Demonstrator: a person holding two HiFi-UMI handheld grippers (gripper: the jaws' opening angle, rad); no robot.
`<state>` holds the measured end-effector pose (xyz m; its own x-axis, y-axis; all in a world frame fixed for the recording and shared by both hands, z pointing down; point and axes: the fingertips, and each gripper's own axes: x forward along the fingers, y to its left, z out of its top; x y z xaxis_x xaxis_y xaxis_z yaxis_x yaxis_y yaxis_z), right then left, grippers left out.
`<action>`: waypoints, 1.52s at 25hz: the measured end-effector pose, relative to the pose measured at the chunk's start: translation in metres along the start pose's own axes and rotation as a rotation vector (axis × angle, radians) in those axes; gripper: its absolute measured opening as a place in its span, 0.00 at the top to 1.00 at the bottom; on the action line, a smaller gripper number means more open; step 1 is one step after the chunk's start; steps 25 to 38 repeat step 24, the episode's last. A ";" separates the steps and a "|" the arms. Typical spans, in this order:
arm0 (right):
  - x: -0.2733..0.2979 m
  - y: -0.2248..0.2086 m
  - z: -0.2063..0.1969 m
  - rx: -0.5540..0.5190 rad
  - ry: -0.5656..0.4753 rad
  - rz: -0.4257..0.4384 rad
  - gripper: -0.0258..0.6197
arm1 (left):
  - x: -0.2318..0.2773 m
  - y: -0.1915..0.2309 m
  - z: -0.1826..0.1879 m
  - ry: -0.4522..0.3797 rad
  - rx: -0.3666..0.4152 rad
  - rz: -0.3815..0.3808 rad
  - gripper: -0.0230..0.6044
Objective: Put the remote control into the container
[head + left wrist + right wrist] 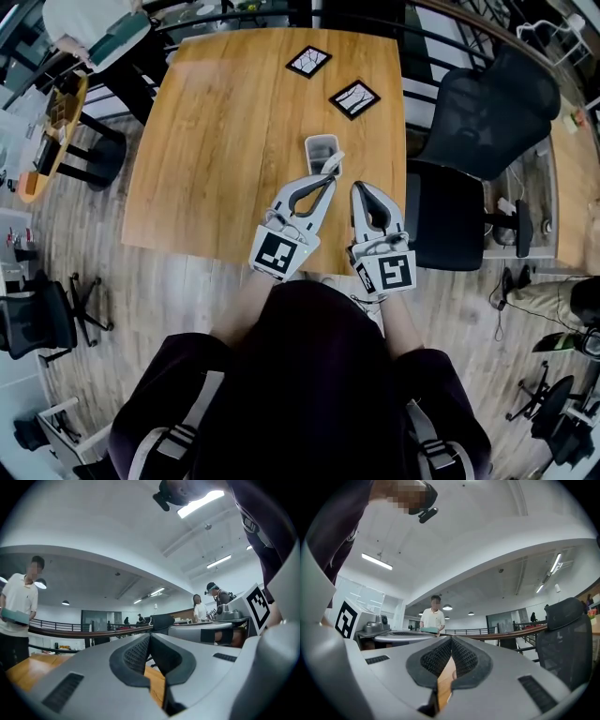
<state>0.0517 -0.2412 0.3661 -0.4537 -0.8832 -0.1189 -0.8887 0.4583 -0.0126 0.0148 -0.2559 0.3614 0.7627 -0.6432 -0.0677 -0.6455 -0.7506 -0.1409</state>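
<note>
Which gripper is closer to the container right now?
Left. The left gripper has its tips at the near right corner of the container. The right gripper sits off to its right, drawn back and clear of it.

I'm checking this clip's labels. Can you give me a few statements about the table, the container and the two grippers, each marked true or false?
1. The left gripper and the right gripper both have their jaws together, with nothing held. True.
2. The container stands on the floor. False: it stands on the wooden table, just ahead of the left gripper's tip.
3. Two black-edged square cards lie on the table beyond the container. True.
4. The black office chair stands at the table's left side. False: it is at the person's right.
</note>
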 end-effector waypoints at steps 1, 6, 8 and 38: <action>0.000 0.002 0.001 0.000 -0.001 0.001 0.93 | -0.002 0.001 0.001 0.002 -0.004 0.003 0.94; -0.001 0.011 0.002 -0.013 -0.004 0.013 0.93 | -0.009 0.006 0.006 -0.013 0.004 0.009 0.94; -0.001 0.012 0.002 -0.014 -0.003 0.013 0.93 | -0.011 0.008 0.005 -0.005 0.001 0.012 0.94; -0.003 0.017 0.001 -0.010 -0.002 0.011 0.93 | -0.019 0.009 0.003 -0.012 0.011 0.014 0.94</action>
